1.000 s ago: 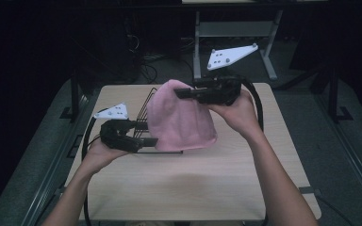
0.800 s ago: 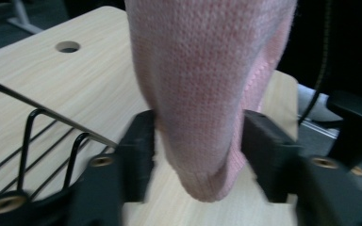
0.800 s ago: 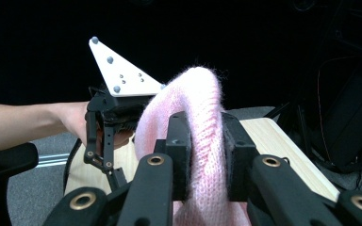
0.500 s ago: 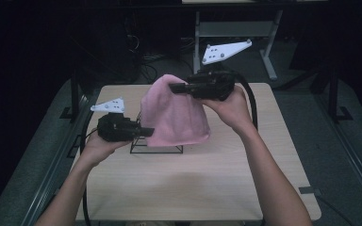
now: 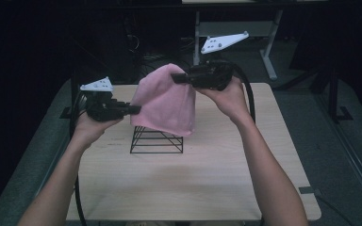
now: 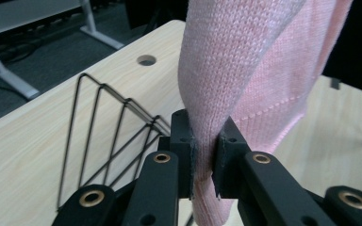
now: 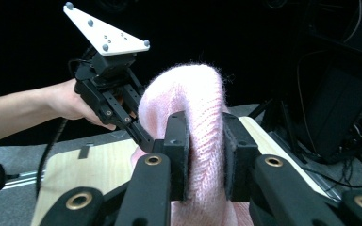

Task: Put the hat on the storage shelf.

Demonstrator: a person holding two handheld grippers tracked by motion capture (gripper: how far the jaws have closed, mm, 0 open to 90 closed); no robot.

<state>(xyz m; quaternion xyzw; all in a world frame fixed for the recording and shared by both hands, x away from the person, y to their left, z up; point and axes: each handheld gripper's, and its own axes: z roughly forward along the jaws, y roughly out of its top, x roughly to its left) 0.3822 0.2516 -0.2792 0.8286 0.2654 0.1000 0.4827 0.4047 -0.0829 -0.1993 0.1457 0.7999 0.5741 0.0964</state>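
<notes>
We cannot see the wire rack's (image 5: 156, 140) top (the pink knit cloth (image 5: 166, 101) covers it); the worktop's (image 5: 202, 188) near edge is cropped.

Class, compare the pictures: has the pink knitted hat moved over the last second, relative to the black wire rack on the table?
Yes. The pink hat has risen: it covered the wire rack before, and now the rack's lower part shows beneath its hem.

Pink knitted cloth (image 6: 245, 70): soft, fuzzy, matt, ribbed weave. Wire rack (image 5: 156, 140): thin black metal rods, smooth. Table (image 5: 193, 188): pale wood-grain top, matt. Left gripper (image 6: 206, 150), right gripper (image 7: 201, 141): black matt plastic, brass-coloured rivets.
</notes>
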